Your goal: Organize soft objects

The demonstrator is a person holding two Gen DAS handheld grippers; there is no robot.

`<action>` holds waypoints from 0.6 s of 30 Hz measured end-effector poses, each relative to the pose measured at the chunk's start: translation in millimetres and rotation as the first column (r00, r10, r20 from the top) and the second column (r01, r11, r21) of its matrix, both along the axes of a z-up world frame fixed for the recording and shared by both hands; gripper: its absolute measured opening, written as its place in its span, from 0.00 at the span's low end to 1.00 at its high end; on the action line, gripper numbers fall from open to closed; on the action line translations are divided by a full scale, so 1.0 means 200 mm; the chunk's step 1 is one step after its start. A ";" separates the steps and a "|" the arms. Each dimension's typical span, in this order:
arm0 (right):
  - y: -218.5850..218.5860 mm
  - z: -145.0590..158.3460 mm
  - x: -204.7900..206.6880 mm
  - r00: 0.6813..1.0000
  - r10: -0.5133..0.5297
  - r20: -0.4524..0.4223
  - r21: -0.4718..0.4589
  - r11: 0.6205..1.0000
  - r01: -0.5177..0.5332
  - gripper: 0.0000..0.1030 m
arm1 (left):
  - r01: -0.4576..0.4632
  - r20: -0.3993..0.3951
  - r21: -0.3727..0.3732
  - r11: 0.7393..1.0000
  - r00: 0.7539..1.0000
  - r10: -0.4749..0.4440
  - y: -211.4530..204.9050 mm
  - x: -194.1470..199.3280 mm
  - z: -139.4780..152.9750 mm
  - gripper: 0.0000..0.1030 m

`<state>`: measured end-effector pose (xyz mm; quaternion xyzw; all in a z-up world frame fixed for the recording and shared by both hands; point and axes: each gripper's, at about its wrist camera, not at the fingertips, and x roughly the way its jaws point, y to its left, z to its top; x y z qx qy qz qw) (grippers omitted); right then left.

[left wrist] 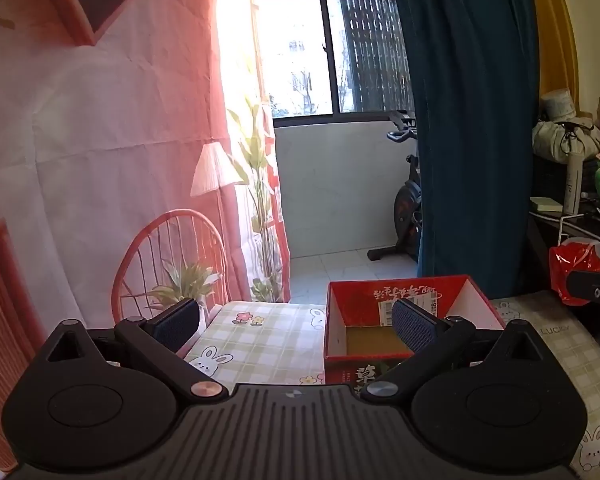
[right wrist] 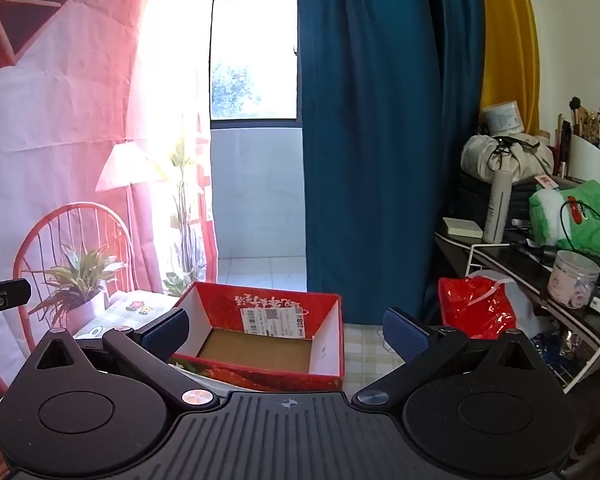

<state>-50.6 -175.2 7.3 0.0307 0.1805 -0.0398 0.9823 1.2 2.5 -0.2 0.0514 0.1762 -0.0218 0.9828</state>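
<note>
An empty red cardboard box with a brown floor stands on the checked rabbit-print tablecloth; it also shows in the right wrist view. My left gripper is open and empty, held above the table with its right finger over the box's front. My right gripper is open and empty, held just before the box's near side. No soft object lies on the table in view. A green plush toy rests on the dark side shelf at right.
A red plastic bag hangs beside the shelf, which carries bottles, a cloth bag, brushes and a jar. A blue curtain hangs behind the box. A printed pink backdrop stands at left. An exercise bike stands beyond.
</note>
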 end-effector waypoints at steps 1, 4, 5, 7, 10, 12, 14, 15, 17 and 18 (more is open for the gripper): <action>0.00 0.00 0.00 1.000 0.000 0.004 0.003 1.000 0.000 1.00 | 0.005 -0.002 -0.004 1.000 1.000 -0.005 0.01 0.00 0.00 1.00; -0.01 0.00 -0.01 1.000 0.002 0.004 0.005 1.000 -0.002 1.00 | 0.019 -0.009 -0.016 1.000 1.000 -0.019 0.06 0.02 0.00 1.00; -0.01 0.00 -0.01 1.000 0.002 0.004 0.005 1.000 -0.002 1.00 | 0.024 -0.009 -0.025 0.999 1.000 -0.024 0.09 0.03 0.00 1.00; -0.01 0.00 -0.01 1.000 0.000 0.005 0.005 1.000 0.000 1.00 | -0.018 0.025 0.036 0.999 1.000 0.017 0.03 -0.02 0.02 1.00; 0.01 0.00 -0.01 1.000 0.000 0.003 0.003 1.000 0.000 1.00 | -0.019 0.017 0.036 0.999 1.000 0.019 -0.01 -0.01 0.00 1.00; -0.01 0.00 -0.02 1.000 0.000 0.002 0.003 1.000 0.000 1.00 | -0.017 0.012 0.035 0.999 1.000 0.016 -0.01 -0.01 0.00 1.00; 0.00 0.00 -0.01 1.000 -0.001 0.001 0.002 1.000 0.001 1.00 | -0.010 0.009 0.030 0.999 1.000 0.010 0.01 0.00 0.00 1.00; 0.00 0.00 -0.01 1.000 -0.002 0.003 0.001 1.000 0.002 1.00 | -0.008 0.007 0.027 1.000 1.000 0.008 0.01 0.00 0.00 1.00; -0.02 0.01 -0.02 1.000 -0.002 0.000 0.002 1.000 0.002 1.00 | 0.000 0.001 0.013 1.000 1.000 0.000 0.02 0.00 0.00 1.00; -0.02 0.02 -0.02 1.000 -0.002 -0.001 0.003 1.000 0.002 1.00 | 0.002 -0.002 0.006 1.000 1.000 -0.002 0.03 0.00 0.00 1.00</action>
